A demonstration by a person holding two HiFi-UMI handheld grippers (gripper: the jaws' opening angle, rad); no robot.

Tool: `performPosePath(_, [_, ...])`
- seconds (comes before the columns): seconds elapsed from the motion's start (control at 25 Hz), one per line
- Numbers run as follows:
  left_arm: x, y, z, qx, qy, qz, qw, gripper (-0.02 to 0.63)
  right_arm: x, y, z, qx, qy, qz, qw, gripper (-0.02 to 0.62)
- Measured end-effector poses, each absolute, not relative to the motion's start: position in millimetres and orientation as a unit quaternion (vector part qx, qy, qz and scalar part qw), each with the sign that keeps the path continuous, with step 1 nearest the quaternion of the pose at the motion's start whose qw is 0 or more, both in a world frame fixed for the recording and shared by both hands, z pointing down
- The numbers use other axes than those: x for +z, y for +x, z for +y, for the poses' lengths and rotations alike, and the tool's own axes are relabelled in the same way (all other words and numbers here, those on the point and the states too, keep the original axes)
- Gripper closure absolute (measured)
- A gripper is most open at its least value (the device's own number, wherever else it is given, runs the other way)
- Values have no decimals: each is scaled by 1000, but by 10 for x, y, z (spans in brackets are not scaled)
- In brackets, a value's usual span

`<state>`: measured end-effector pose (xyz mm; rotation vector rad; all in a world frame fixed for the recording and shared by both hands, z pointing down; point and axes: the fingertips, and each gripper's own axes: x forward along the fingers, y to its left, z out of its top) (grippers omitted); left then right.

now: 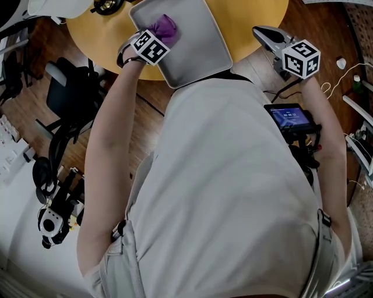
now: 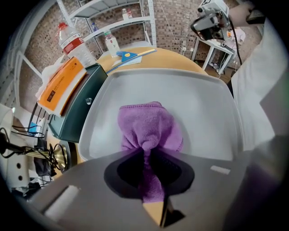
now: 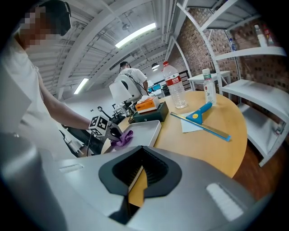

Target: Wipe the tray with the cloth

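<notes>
My left hand-held gripper is pinched down on a bunched fold of the purple cloth, which sits on the floor of the grey tray toward its left side. My right hand-held gripper hangs off to the right over the yellow surface with its jaws together and nothing in them. My main worry is the tray. Its near corner seems to overhang the surface's edge and nothing steadies it, so a hard push could slide or tip it. The grip also takes only a narrow tuft, so a dragging stroke may pull the cloth loose or let it ball up and miss the corners. Just beyond the tray's far rim is a dark green box with an orange book on top and a water bottle behind. A long stroke that way could strike them. A blue scraper and ruler lie well apart to the right, out of the way.
</notes>
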<state>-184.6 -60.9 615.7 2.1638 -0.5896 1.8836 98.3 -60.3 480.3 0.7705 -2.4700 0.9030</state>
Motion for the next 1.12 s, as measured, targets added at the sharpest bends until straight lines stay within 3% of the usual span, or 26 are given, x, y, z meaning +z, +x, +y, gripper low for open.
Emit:
performPosePath(0.8, [6208,-675,-1164,637,755,-146,55,552,5051,1582,-474,359,340,-851,177,592])
performPosePath(1.12, [6195,-659,-1295,642,749,-156,57,551,5078,1596,-480,365,340,-849,173,592])
